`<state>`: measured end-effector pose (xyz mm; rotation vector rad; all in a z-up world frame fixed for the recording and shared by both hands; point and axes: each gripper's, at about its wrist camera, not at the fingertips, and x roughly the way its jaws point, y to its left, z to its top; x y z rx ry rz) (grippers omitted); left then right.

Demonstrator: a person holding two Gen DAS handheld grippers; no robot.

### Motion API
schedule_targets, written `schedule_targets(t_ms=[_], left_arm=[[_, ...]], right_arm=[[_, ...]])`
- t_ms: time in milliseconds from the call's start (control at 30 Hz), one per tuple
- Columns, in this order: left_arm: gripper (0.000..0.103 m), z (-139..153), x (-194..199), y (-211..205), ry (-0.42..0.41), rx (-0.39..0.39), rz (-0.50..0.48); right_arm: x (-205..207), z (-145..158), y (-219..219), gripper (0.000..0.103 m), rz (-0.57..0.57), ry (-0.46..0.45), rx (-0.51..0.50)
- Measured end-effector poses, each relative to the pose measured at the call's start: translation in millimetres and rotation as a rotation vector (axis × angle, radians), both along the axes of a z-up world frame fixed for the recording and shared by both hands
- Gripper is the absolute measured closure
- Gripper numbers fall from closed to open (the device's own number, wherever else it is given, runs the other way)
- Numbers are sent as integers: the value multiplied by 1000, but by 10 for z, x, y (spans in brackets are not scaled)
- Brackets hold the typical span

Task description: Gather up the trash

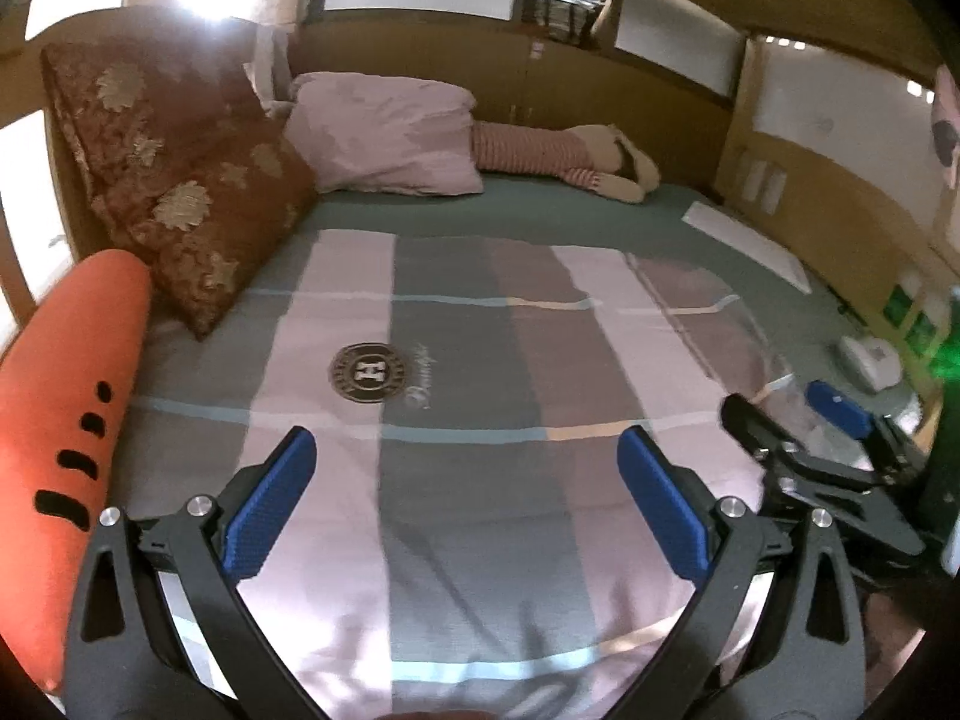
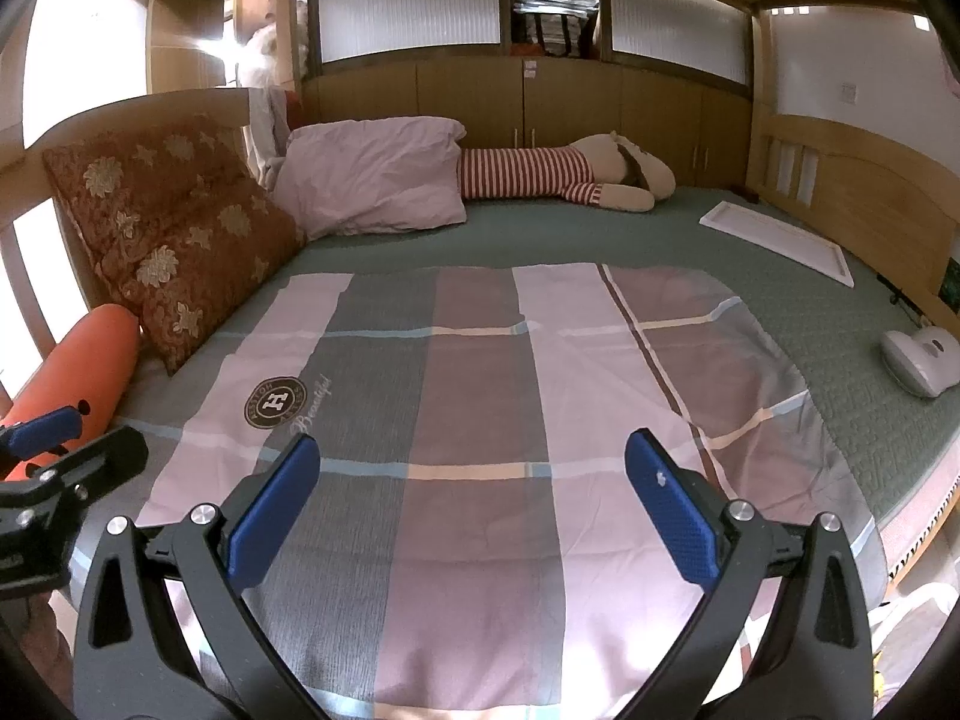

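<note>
My left gripper is open and empty above the near end of a bed with a pink and grey checked quilt. My right gripper is open and empty above the same quilt. The right gripper also shows at the right edge of the left wrist view, and the left gripper at the left edge of the right wrist view. I see no loose trash on the bed. A white plastic bag shows at the bed's lower right edge.
An orange carrot cushion and a brown flowered pillow lie on the left. A pink pillow and a striped plush toy lie at the far end. A white flat frame and a white handheld appliance lie on the right.
</note>
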<state>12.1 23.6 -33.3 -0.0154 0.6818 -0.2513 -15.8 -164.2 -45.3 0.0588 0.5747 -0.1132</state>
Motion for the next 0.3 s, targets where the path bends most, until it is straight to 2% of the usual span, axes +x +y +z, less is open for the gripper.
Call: schedule_targets(t_ms=[300], left_arm=[[3,-33,23,-44,13,56,4]], right_arm=[[2,-3,-2,3,0,2,0]])
